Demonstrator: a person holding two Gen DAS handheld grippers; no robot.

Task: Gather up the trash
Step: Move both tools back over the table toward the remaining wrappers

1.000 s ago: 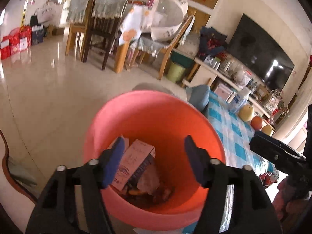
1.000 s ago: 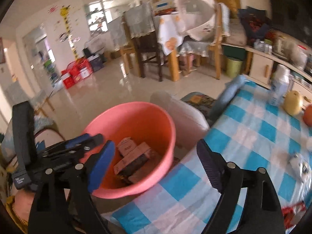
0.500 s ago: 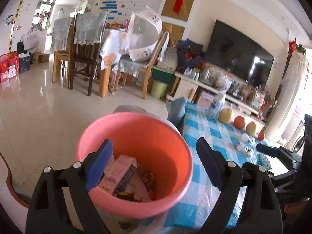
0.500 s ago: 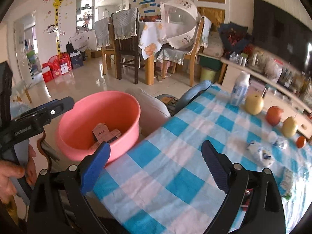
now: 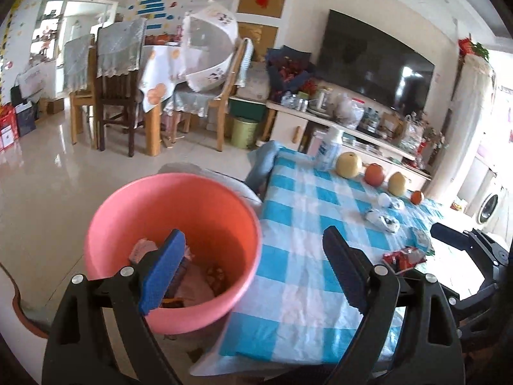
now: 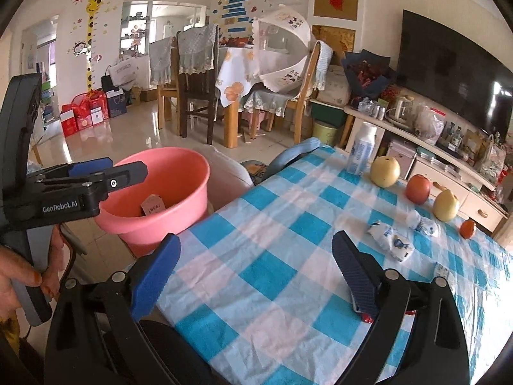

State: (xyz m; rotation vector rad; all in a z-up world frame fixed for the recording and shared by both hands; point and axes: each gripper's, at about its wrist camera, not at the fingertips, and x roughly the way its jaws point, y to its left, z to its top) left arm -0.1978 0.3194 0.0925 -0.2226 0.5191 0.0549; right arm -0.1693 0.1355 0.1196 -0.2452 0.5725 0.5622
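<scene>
Left tongs (image 5: 253, 269): jaws spread wide, nothing between the blue pads, hanging over the edge where the round pink plastic basin (image 5: 173, 250) meets the table (image 5: 288, 288) with its blue-and-white checked cloth. The basin sits just beside the table's near-left corner and holds small cartons and scraps.

Right tongs (image 6: 253, 276): jaws likewise released and empty, above the cloth. Left tongs also show at the left of this view, held by a hand (image 6: 19, 276).

Trash on the table: a crumpled white wrapper with blue print (image 6: 389, 240), a smaller clear-and-white wrapper (image 6: 421, 221) near the fruit, and a red foil wrapper (image 5: 404, 258) near the table's right edge.
</scene>
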